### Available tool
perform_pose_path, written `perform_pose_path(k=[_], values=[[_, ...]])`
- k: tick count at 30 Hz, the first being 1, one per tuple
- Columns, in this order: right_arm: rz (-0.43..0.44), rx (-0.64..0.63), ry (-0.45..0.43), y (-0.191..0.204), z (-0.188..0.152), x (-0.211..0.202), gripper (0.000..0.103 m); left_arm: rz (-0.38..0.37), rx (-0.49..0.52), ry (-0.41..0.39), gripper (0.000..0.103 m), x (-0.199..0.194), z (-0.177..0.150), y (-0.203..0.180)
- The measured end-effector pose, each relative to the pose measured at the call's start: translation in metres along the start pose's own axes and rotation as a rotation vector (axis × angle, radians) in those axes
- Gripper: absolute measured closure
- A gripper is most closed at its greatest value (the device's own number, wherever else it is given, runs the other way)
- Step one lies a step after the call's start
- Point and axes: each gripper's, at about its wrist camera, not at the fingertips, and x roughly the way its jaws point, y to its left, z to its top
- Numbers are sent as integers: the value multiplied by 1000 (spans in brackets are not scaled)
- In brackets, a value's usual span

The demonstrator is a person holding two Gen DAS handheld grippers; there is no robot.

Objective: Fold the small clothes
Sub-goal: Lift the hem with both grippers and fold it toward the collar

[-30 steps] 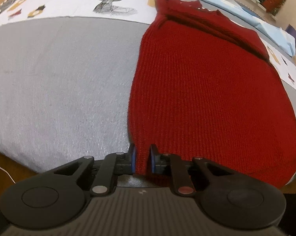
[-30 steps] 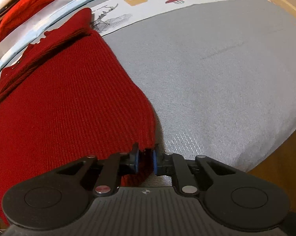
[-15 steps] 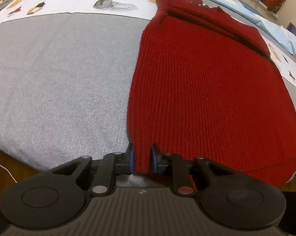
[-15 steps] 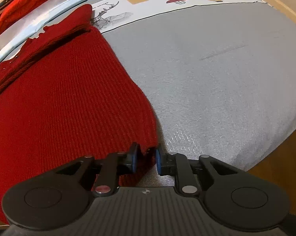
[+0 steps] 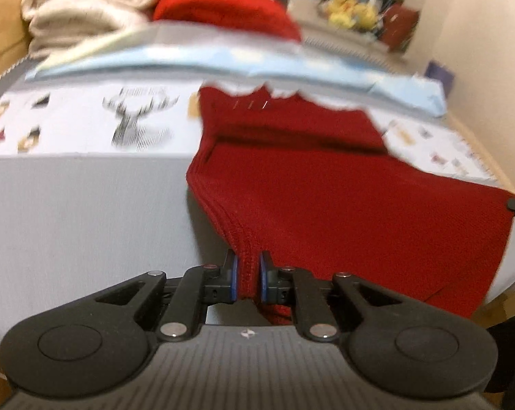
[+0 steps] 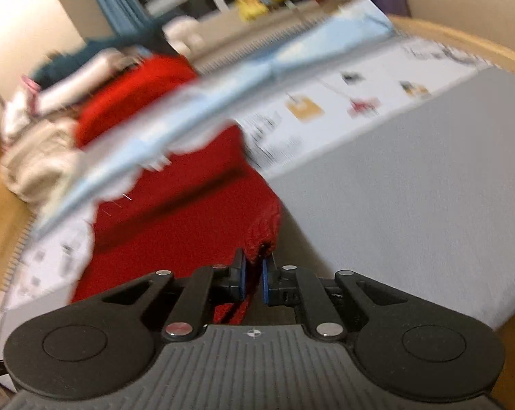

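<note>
On the grey bed (image 5: pixel 69 212), a red sweater (image 5: pixel 325 198), near corners pinched in the left gripper (image 5: pixel 247 278) and right gripper (image 6: pixel 253 278), just closed. Far end blurred.

I'm in a home bedroom: a bed with a grey cover (image 5: pixel 69 212) fills the frame's middle, folded towels (image 5: pixel 86 3) sit upper left, and yellow plush toys (image 5: pixel 351 10) sit upper right.

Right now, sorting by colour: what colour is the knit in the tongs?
Red knit, clearest in the left wrist view.
</note>
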Motion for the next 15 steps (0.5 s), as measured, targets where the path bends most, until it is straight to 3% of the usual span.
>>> perform_pose_path(k=[6,10,13,15], values=[[106,-23,-84,0,20,-67,96,-118,-29,-99,92,-80,13,2],[153,-30,-122,-12,22,-122,96,-193,-59,-102,92,-135,15,8],[163,-26,-136,-21,24,-148,96,-203,-73,-73,92,-142,21,11],[152,0,-121,-26,26,-147,96,-199,-102,-41,92,-123,30,18]])
